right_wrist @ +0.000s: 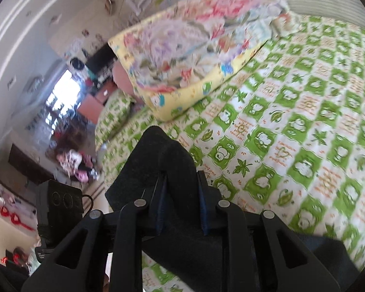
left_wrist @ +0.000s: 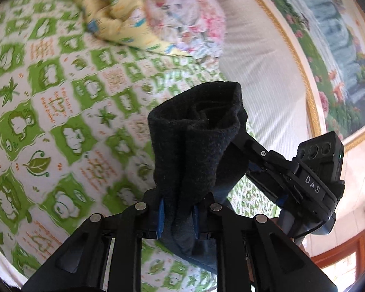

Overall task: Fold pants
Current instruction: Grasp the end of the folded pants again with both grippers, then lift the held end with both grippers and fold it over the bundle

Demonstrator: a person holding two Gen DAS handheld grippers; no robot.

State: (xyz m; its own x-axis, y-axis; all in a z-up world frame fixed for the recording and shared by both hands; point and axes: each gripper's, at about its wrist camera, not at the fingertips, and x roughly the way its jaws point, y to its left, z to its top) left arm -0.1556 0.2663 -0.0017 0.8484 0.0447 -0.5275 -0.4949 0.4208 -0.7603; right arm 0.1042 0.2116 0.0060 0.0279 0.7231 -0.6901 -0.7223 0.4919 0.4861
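Note:
The dark navy pants (left_wrist: 194, 141) are bunched and held up above the bed. My left gripper (left_wrist: 178, 219) is shut on a thick fold of them between its blue pads. The right gripper shows at the right of the left wrist view, its finger (left_wrist: 250, 146) reaching into the same bundle. In the right wrist view my right gripper (right_wrist: 181, 209) is shut on the pants (right_wrist: 165, 160), which stick up between its fingers and hang below. The left gripper's body (right_wrist: 60, 204) shows at lower left there.
A bed sheet with green frog squares (left_wrist: 60, 121) lies below; it also shows in the right wrist view (right_wrist: 292, 133). A rolled yellow and floral quilt (left_wrist: 146, 17) lies at the head of the bed. A framed landscape picture (left_wrist: 328, 48) hangs on the wall.

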